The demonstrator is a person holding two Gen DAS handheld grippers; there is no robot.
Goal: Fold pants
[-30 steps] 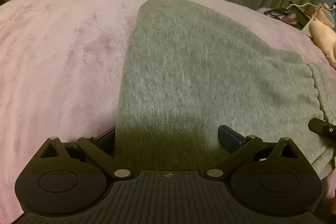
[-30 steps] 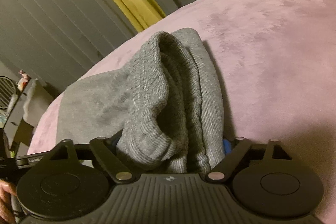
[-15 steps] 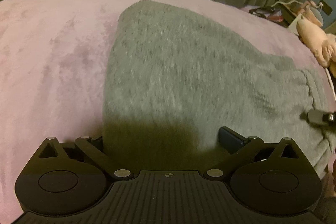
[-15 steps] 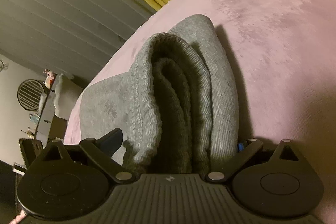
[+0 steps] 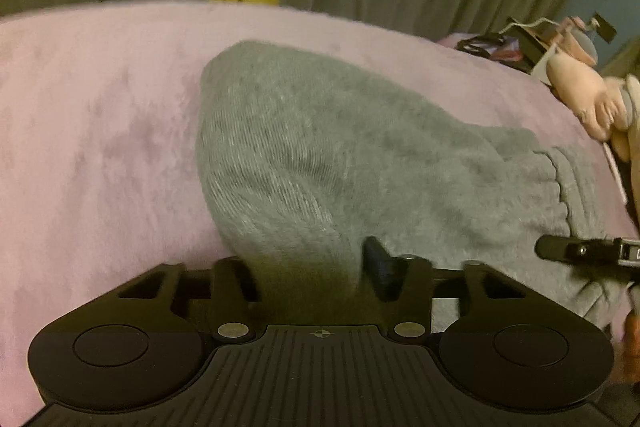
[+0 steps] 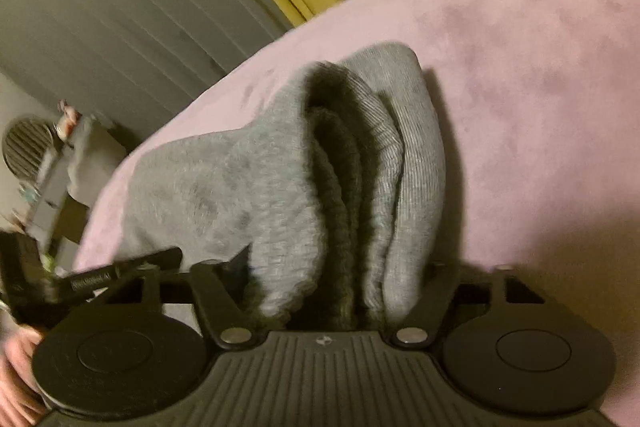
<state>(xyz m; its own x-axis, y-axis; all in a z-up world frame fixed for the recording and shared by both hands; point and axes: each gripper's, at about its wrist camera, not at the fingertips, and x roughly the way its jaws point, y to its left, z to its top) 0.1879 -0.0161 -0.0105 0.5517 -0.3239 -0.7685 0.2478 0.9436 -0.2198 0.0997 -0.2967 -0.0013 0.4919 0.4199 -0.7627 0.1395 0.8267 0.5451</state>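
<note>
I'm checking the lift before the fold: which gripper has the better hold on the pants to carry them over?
Probably right. The right gripper has several bunched layers of the pants between its fingers; the left gripper pinches a thinner ridge of cloth, the rest lying on the blanket.

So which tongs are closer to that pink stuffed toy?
Right. The right tongs grip the grey knit pants at the ribbed end near the pink stuffed toy; the left tongs hold the pants' other side, farther away.
</note>
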